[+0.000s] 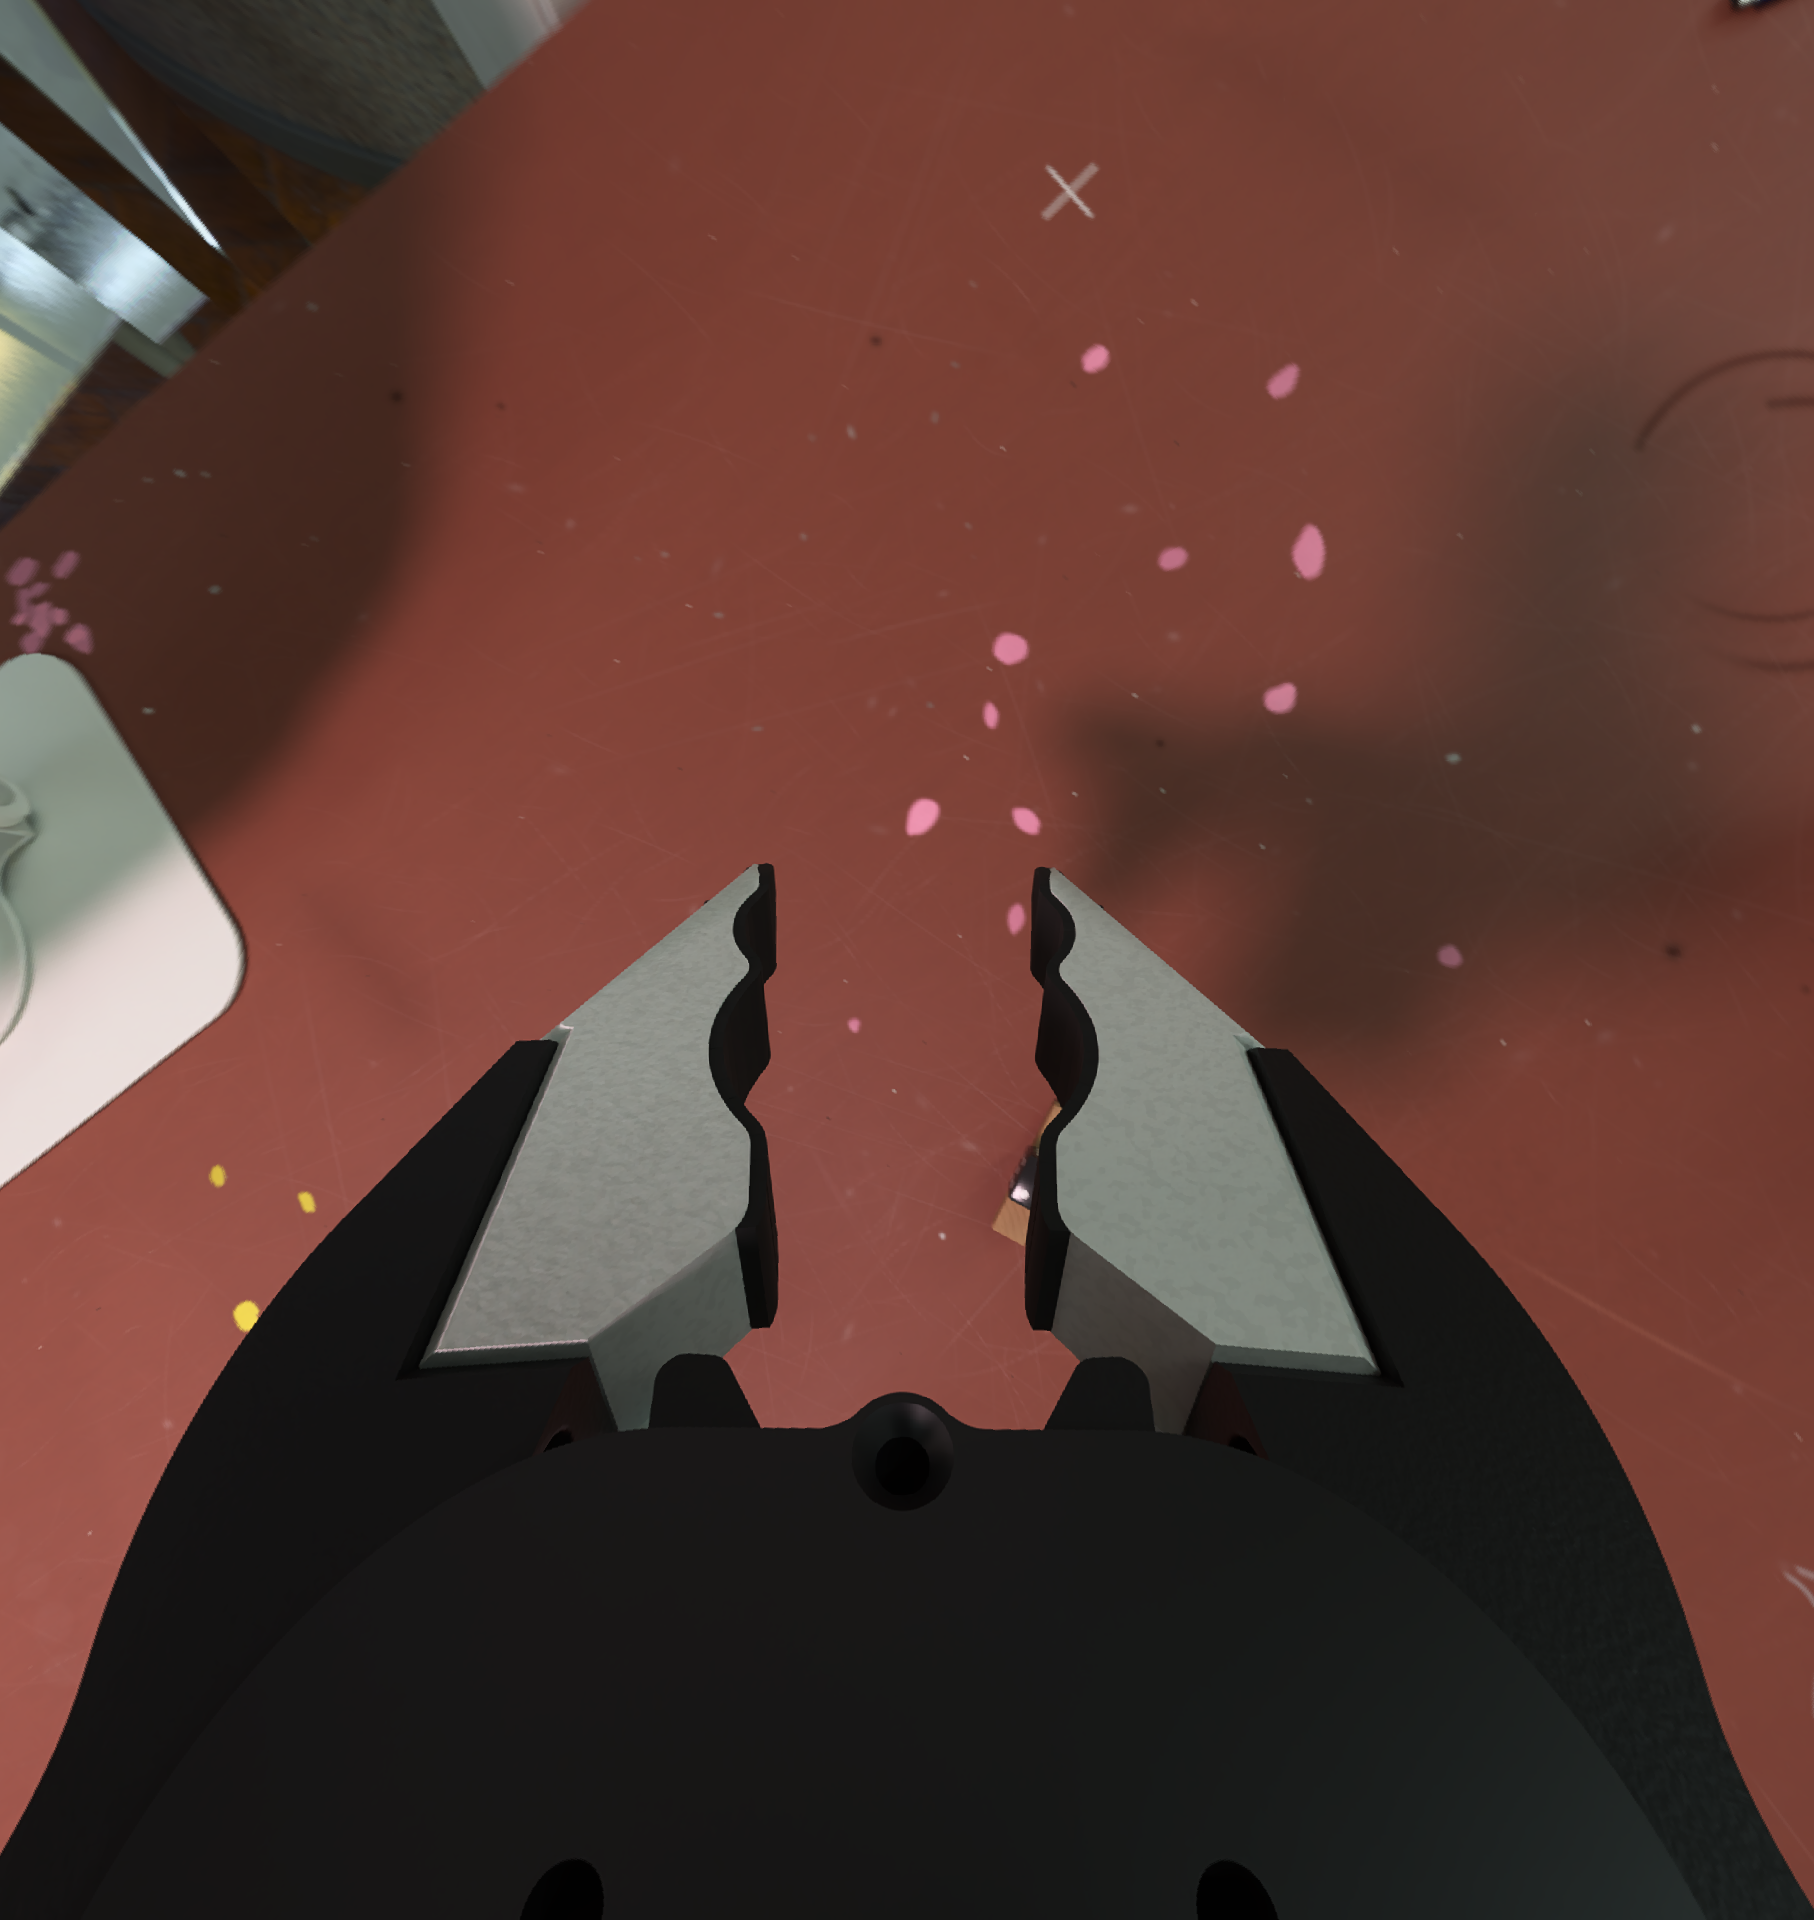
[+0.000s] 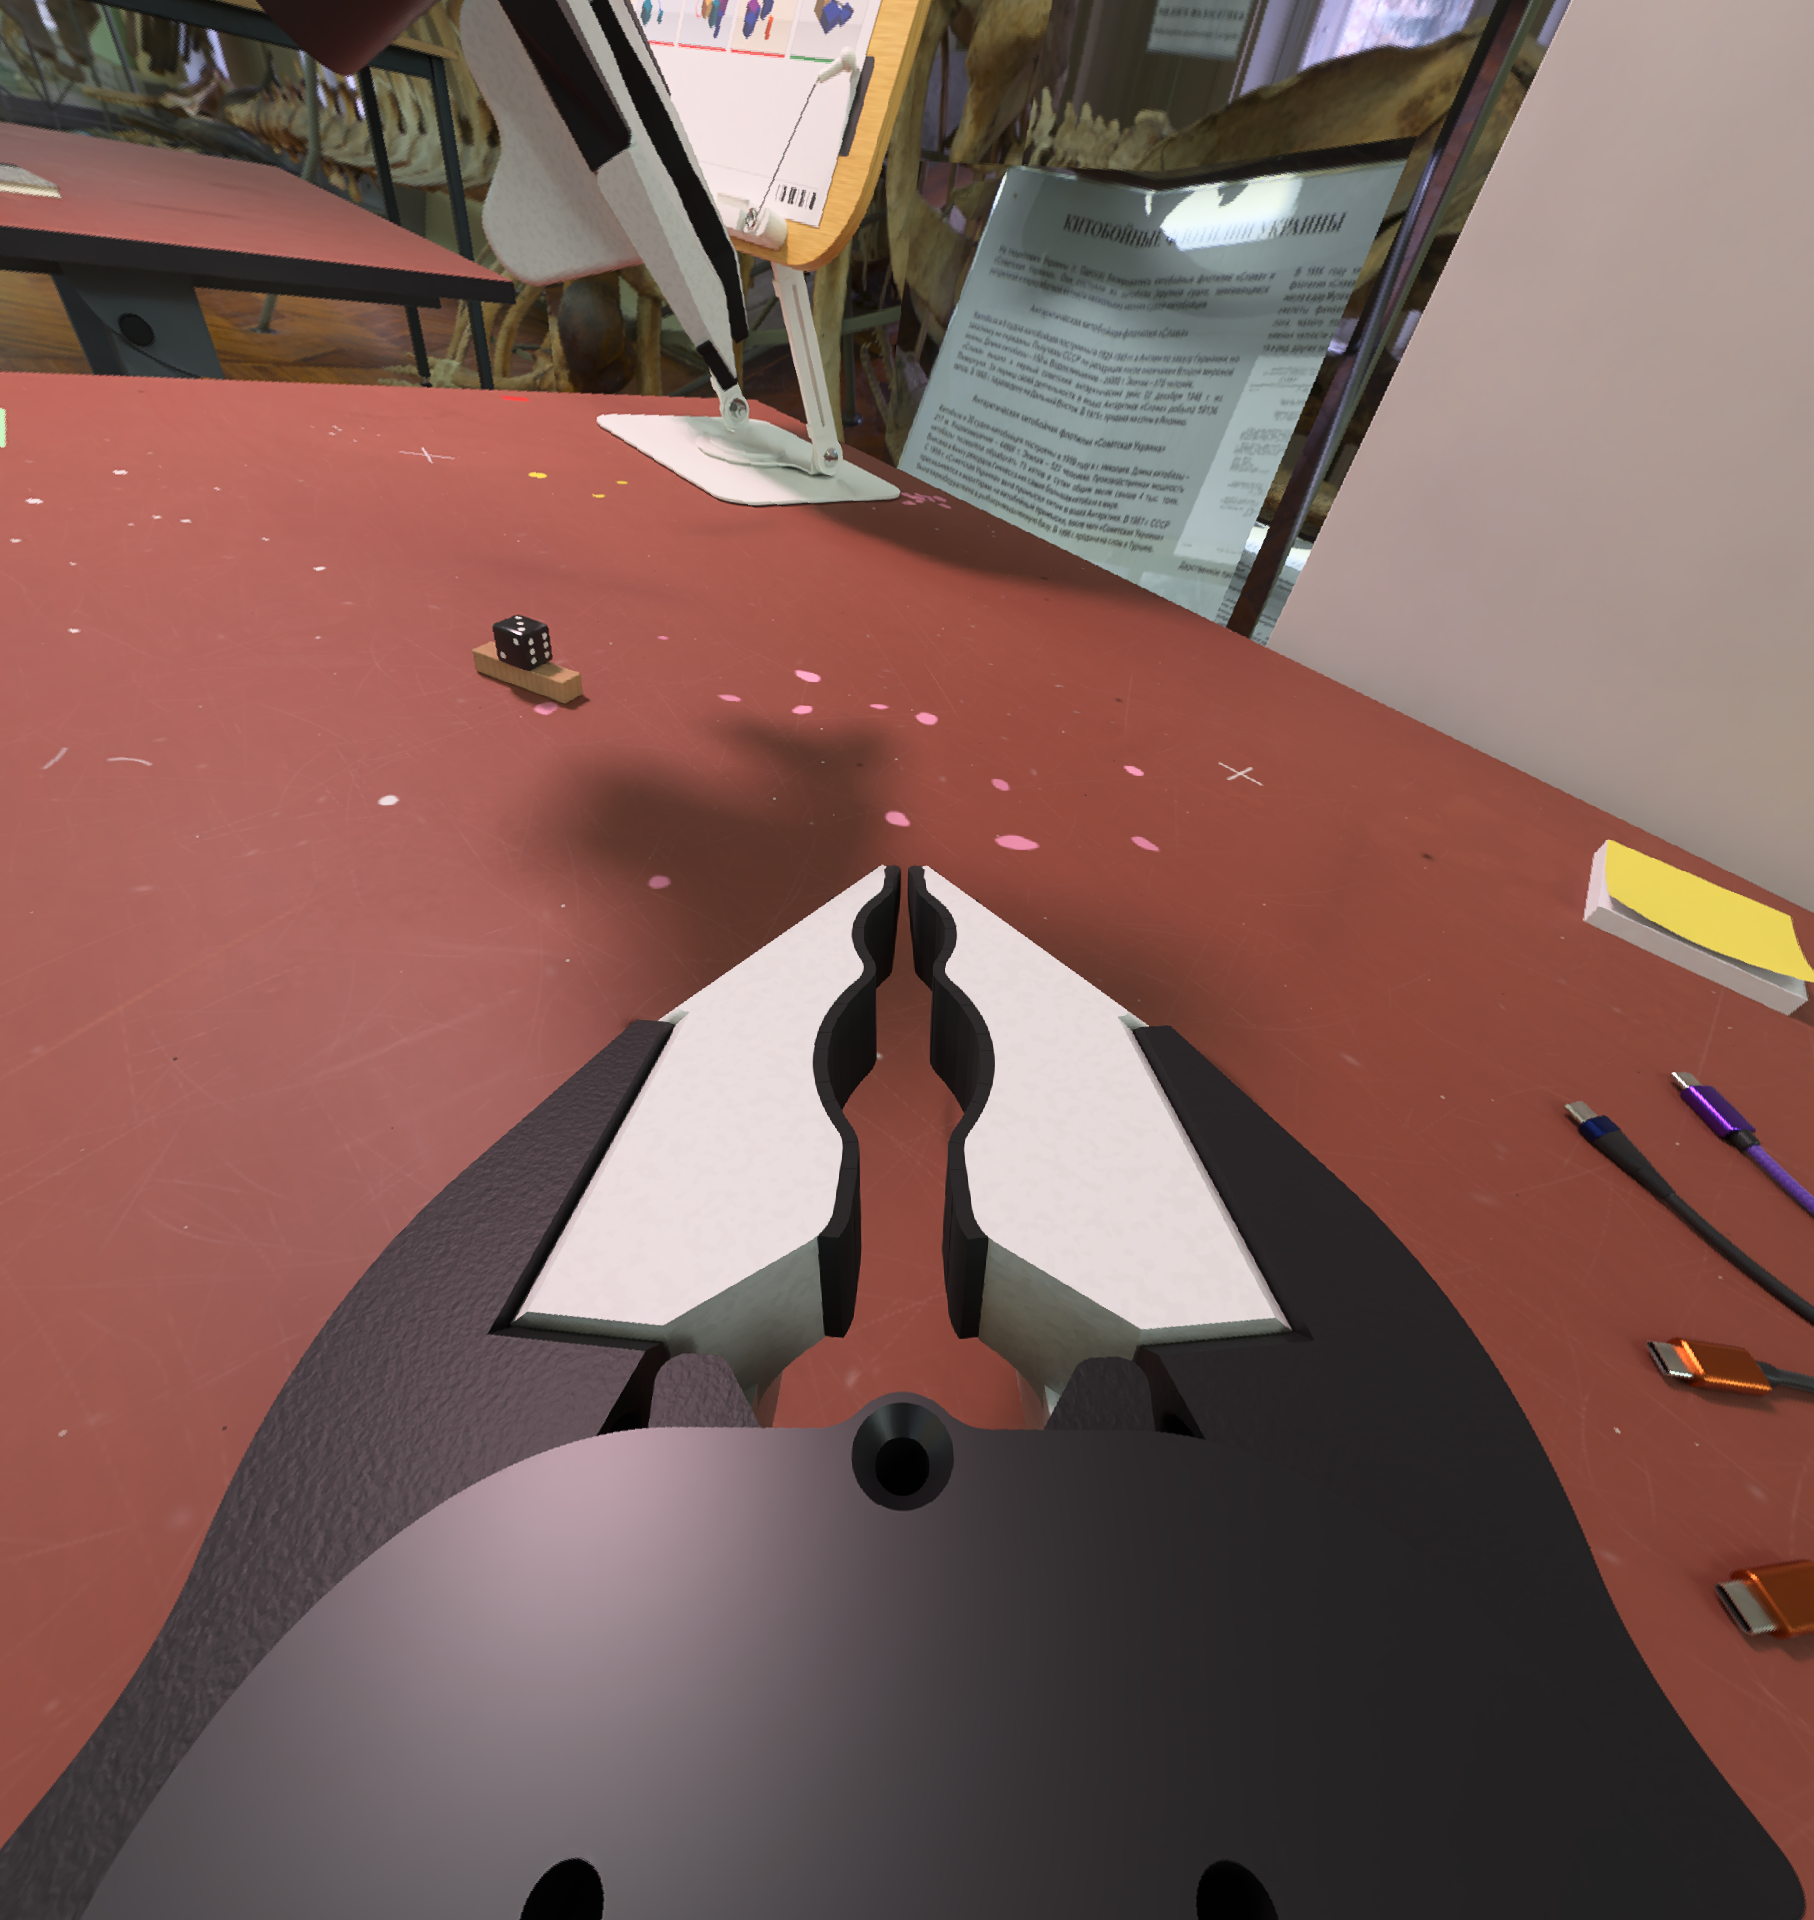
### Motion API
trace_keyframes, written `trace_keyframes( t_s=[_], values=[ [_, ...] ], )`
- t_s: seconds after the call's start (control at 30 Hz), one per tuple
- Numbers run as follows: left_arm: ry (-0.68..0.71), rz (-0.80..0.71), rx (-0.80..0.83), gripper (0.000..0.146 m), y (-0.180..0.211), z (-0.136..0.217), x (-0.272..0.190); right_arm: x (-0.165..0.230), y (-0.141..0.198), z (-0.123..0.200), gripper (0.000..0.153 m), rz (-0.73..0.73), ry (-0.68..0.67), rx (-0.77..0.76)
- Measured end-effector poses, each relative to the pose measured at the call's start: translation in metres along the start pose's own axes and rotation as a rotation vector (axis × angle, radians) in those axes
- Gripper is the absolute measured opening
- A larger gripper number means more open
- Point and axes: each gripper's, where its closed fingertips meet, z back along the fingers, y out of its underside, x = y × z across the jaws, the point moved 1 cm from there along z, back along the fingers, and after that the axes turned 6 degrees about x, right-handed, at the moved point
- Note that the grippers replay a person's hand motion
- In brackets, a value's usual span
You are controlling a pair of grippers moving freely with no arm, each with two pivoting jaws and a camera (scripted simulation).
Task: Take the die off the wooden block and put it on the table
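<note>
In the right wrist view a black die with white pips (image 2: 523, 640) sits on a small wooden block (image 2: 529, 676) on the red table (image 2: 259, 935), far ahead and left of my right gripper (image 2: 902, 873), which is shut and empty. In the left wrist view my left gripper (image 1: 903, 878) is open and empty, pointing down at the table (image 1: 674, 520). A sliver of the wooden block (image 1: 1017, 1216) and the dark die (image 1: 1025, 1179) peeks out beside its right finger (image 1: 1152, 1122), mostly hidden behind it.
A white stand base (image 2: 747, 457) holds a tilted board at the table's back; its base also shows at the left of the left wrist view (image 1: 61, 935). A yellow sticky-note pad (image 2: 1703, 925) and several cable plugs (image 2: 1713, 1361) lie at the right. A wall (image 2: 1661, 416) rises at the right.
</note>
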Motion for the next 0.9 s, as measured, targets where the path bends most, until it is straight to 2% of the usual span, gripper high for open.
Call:
trace_keyframes(
  t_s=[0.1, 0.17, 0.23, 0.37, 0.43, 0.53, 0.9],
  values=[
    [0.039, -0.04, 0.018, 0.049, 0.001, 0.003, -0.013, 0.0, 0.0, 0.0, 0.001, -0.001, 0.0, 0.004],
    [0.072, -0.067, 0.009, 0.044, 0.006, 0.006, -0.026, -0.001, 0.001, -0.001, 0.001, -0.003, 0.001, 0.007],
    [0.107, -0.123, 0.057, 0.039, 0.024, 0.004, -0.038, -0.001, 0.001, -0.001, 0.001, -0.006, 0.001, 0.01],
    [0.079, -0.21, 0.191, 0.026, 0.075, -0.013, -0.041, -0.001, 0.0, 0.0, 0.001, -0.008, -0.002, 0.002],
    [0.124, -0.249, 0.245, 0.023, 0.092, -0.02, -0.045, 0.0, 0.0, -0.001, 0.001, -0.006, -0.008, 0.005],
    [0.119, -0.335, 0.342, 0.018, 0.111, -0.031, -0.043, 0.001, 0.001, -0.001, 0.001, -0.004, -0.013, 0.011],
    [0.124, -0.436, 0.451, 0.017, 0.124, -0.05, -0.04, 0.001, 0.0, 0.0, 0.001, 0.001, -0.007, 0.002]
  ],
)
